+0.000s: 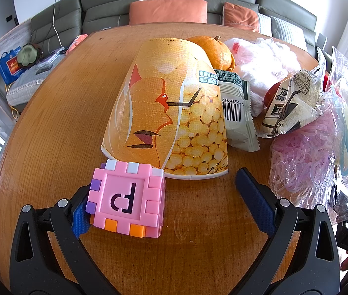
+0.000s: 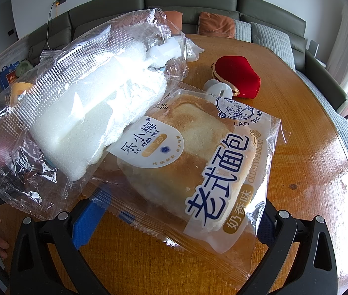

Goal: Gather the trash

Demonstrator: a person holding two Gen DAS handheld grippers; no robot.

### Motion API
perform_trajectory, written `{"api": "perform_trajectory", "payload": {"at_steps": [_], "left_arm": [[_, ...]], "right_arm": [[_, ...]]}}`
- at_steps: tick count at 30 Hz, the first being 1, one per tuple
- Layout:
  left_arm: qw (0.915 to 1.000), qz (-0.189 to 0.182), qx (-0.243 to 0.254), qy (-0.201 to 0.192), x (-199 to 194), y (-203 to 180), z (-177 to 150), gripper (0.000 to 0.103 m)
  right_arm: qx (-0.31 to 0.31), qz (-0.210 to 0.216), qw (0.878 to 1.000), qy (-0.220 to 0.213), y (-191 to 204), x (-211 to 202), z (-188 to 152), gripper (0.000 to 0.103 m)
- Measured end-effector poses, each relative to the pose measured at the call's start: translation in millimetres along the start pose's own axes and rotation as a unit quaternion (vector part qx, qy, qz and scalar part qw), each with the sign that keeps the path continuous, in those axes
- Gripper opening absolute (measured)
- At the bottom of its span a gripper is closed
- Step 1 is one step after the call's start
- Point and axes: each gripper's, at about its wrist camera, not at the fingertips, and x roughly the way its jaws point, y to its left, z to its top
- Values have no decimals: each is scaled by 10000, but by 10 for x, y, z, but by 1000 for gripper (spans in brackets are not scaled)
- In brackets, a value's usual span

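Observation:
In the left wrist view an orange paper cup (image 1: pixel 166 108) lies on its side on the round wooden table (image 1: pixel 58 123). My left gripper (image 1: pixel 171 204) is open just in front of the cup's rim. A pink toy cube (image 1: pixel 126 200) rests against its left finger. Two torn snack wrappers (image 1: pixel 238 113) (image 1: pixel 289 105) lie right of the cup. In the right wrist view my right gripper (image 2: pixel 176 216) is open around a packaged bread loaf (image 2: pixel 196 162) lying between its fingers. A clear bag with a white sponge brush (image 2: pixel 85 103) lies on the loaf's left side.
An orange (image 1: pixel 213 49), a white plastic bag (image 1: pixel 267 59) and a bag of pink rubber bands (image 1: pixel 302 157) crowd the table's right side. A red velvet box (image 2: pixel 239 76) and a white disc (image 2: pixel 217 87) sit behind the bread. A green sofa (image 1: pixel 124 9) stands beyond the table.

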Motion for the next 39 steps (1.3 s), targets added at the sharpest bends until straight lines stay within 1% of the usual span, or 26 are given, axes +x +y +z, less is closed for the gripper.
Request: {"api": "perform_trajectory", "payload": {"at_steps": [28, 32, 36, 39], "left_arm": [[10000, -28, 51, -5, -17, -4, -2, 97], [9988, -258, 387, 122, -23, -16, 14, 97], [9985, -520, 182, -57, -235, 146, 19, 97], [9980, -629, 109, -39, -359, 205, 67, 97]], "right_arm": [[1, 11, 10000, -2, 20, 23, 16, 101], [4, 55, 10000, 63, -24, -54, -1, 100], [-19, 168, 9998, 54, -62, -263, 13, 100], [-41, 276, 9996, 17, -12, -371, 19, 100]]}}
